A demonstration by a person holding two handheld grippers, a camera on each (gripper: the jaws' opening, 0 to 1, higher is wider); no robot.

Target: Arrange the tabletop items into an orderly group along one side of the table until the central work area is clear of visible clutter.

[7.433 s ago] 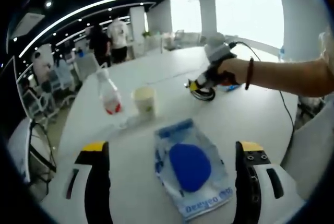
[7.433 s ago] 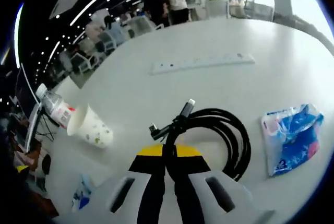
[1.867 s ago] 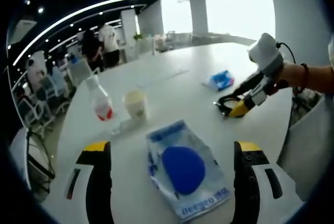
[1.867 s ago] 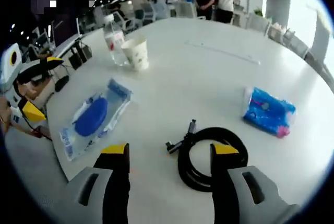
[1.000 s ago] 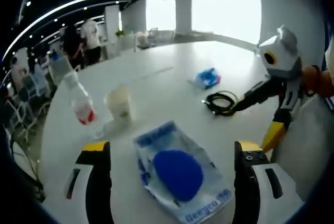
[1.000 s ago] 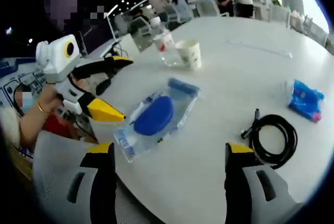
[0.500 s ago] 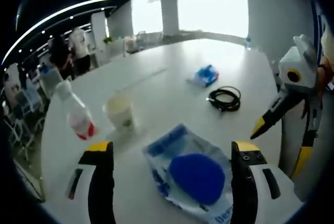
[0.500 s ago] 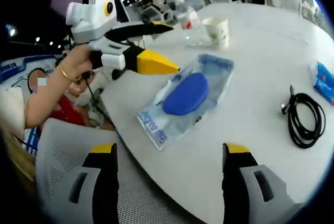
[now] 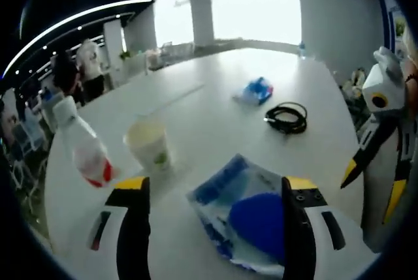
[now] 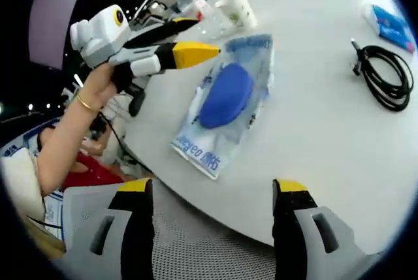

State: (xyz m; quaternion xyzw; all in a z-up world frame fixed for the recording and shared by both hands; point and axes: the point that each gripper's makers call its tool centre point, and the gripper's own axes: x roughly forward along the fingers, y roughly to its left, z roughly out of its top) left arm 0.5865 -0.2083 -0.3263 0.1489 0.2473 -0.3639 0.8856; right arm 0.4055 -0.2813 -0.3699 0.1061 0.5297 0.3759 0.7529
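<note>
A clear plastic bag with a blue pad inside (image 9: 251, 218) lies on the white table (image 9: 209, 110) between the jaws of my left gripper (image 9: 212, 228), which is open and holds nothing. Behind it stand a paper cup (image 9: 150, 146) and a tilted water bottle (image 9: 81, 149). Farther off lie a black cable coil (image 9: 287, 118) and a blue packet (image 9: 256, 91). My right gripper (image 10: 212, 224) is open, back over the table's edge. From there I see the bag (image 10: 225, 100), the cable (image 10: 388, 74), the packet (image 10: 392, 25), the cup (image 10: 238, 9) and the left gripper (image 10: 202, 37).
A mesh chair back (image 10: 215, 247) sits under the right gripper at the table's rim. A person's hand (image 10: 98, 77) holds the left gripper. The right gripper (image 9: 379, 156) hangs at the right of the left gripper view. People and chairs stand far behind.
The right gripper, earlier shut on the cable, has let it go and drawn back past the table's edge. The left gripper has come lower and closer to the bag.
</note>
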